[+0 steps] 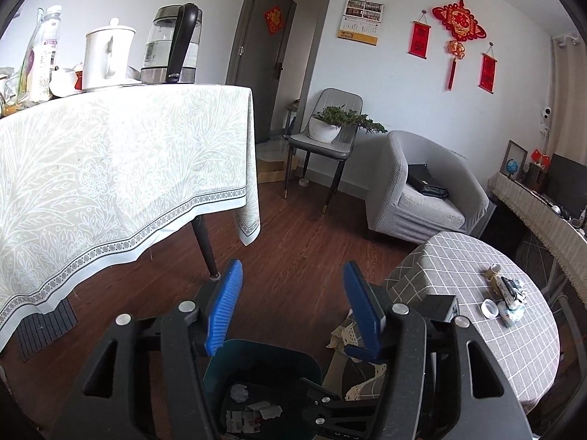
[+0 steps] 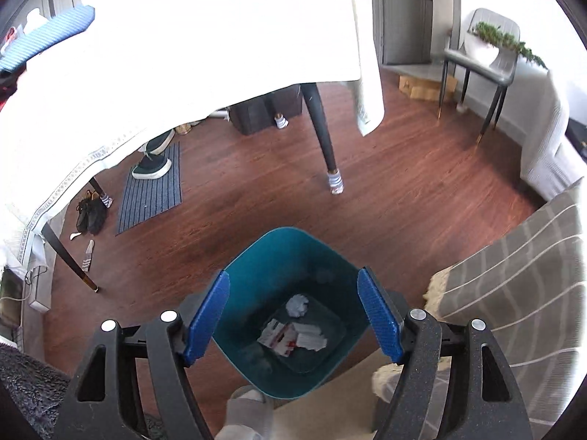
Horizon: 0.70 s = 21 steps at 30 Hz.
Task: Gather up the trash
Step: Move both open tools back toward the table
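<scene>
Trash already in the bin, both grippers empty

The teal bin (image 2: pixel 290 311) on the near floor holds a crumpled paper ball (image 2: pixel 296 305) and torn wrappers (image 2: pixel 293 337); the right gripper (image 2: pixel 293 317) above it and the left gripper (image 1: pixel 290 310) are spread, so more collecting may remain.

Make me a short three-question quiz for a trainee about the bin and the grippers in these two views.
1. True or false: the right gripper, above the teal square plastic bin, is clamped on a paper ball.
2. Multiple choice: what lies in the bin? A) only a glass bottle B) a crumpled white paper ball and torn white-and-red packaging C) nothing
3. Fill in: the left gripper is ____ and holds nothing.

Key: 1 false, it is open and empty; 2 B; 3 open.
</scene>
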Each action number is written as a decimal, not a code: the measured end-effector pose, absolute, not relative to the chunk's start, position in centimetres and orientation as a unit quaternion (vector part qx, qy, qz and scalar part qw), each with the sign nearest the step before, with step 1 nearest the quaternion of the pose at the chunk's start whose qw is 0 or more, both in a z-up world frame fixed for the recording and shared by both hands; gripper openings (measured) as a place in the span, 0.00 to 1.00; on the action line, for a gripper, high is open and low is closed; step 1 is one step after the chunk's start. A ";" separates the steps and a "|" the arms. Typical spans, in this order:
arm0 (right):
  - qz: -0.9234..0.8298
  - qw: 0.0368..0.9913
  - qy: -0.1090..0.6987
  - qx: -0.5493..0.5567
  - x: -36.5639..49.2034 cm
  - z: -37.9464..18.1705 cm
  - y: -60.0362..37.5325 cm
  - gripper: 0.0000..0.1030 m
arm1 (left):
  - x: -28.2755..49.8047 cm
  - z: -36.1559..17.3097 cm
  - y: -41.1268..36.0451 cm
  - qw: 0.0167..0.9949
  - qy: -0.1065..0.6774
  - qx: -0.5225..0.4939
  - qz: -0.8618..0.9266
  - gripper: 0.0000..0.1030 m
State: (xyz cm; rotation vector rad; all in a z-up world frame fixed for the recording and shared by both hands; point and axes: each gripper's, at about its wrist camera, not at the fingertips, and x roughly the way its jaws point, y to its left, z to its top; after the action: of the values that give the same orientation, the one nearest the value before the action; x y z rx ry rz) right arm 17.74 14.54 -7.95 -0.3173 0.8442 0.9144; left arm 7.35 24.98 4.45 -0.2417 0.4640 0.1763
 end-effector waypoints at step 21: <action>0.279 0.903 0.322 -0.053 22.4 1.0 -4.3 0.70 | 10.6 5.5 15.6 0.972 0.215 -0.089 0.016 0.70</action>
State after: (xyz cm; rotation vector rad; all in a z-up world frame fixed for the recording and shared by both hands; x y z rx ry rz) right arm 22.39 -4.35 1.02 -0.1105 0.6661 0.5768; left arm 10.63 15.59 5.54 -0.1788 0.4336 0.0328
